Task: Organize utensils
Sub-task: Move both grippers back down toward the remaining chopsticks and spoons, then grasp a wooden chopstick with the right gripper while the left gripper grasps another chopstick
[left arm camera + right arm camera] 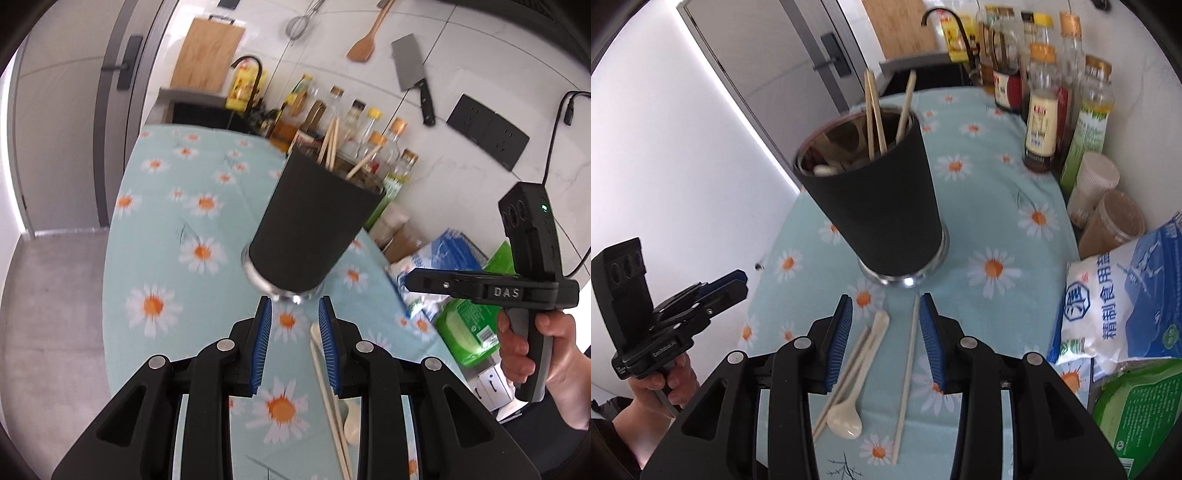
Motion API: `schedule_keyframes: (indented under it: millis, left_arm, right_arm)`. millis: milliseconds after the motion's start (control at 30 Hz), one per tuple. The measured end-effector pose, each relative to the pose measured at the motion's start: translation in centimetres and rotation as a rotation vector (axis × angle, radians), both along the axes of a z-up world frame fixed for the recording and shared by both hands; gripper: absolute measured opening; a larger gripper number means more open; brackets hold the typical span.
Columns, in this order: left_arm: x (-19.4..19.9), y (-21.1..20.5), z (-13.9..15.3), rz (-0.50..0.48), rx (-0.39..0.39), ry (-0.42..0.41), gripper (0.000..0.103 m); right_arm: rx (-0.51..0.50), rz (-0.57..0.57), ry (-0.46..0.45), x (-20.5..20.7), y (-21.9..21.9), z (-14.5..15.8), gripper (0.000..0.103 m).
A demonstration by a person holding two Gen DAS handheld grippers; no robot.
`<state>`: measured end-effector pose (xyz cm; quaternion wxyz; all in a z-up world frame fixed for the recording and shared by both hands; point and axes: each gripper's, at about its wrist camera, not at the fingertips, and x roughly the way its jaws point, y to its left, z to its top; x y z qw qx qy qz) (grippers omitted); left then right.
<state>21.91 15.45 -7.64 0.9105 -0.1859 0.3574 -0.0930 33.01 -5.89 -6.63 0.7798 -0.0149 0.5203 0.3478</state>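
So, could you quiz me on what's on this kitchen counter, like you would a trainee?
1. True or false: the black holder already has chopsticks standing in it.
2. Which utensil lies on the cloth between the right gripper fingers? A) fork B) white spoon C) knife
3. Fill in: the cloth is printed with ____.

Key: 1 true; 2 B; 3 daisies.
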Motion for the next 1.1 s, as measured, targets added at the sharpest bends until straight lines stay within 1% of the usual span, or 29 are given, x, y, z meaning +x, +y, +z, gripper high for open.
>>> schedule_keyframes:
  millis: [333,400,533,633,700,767,800,867,967,1100]
  left_arm:
    - [-1.8,-1.2,-3.4,-0.004,-0.045,0.095,0.025]
    - [-2.1,-1.4,-4.0,-0.005,-0.052,0.111,0.025]
    - [-2.5,-1.8,-5.0,-0.013,-0.062,0.14,0.025]
    - [-2.8,-2.1,-5.5,-0.017,-0.074,0.151,0.025]
    - [-2.9,-2.3,-5.9,-0.023,-0.085,0.163,0.025]
    - [-3.1,-2.5,-6.1,-0.026,-0.086,0.166,0.025]
    - [-3.2,-2.5,-6.2,-0.029,-0.09,0.169,0.025]
    - [-3.3,-2.5,-6.3,-0.029,-0.095,0.174,0.025]
    - [-3.5,-2.3,-6.6,-0.026,-0.104,0.182,0.025]
    - [-3.4,-2.3,-6.7,-0.029,-0.105,0.193,0.025]
  right_arm:
    - [-0.15,0.036,0.19,0.5,1.3,-5.8,0.039]
    - [-0.191,0.048,0.209,0.5,1.8,-6.5,0.038]
    - [-0.233,0.054,0.261,0.6,2.9,-7.7,0.038]
    - [-0.283,0.042,0.295,0.7,3.6,-8.5,0.029]
    - [-0.318,0.032,0.326,1.0,4.1,-9.2,0.026]
    - [-0.343,0.029,0.336,1.2,4.5,-9.3,0.025]
    - [-0.38,0.027,0.335,1.3,4.7,-9.7,0.025]
    - [-0.415,0.024,0.334,1.5,5.1,-9.9,0.021]
    - [-0.452,0.025,0.332,1.6,5.7,-10.0,0.019]
    - [-0.524,0.061,0.304,1.4,7.5,-10.4,0.018]
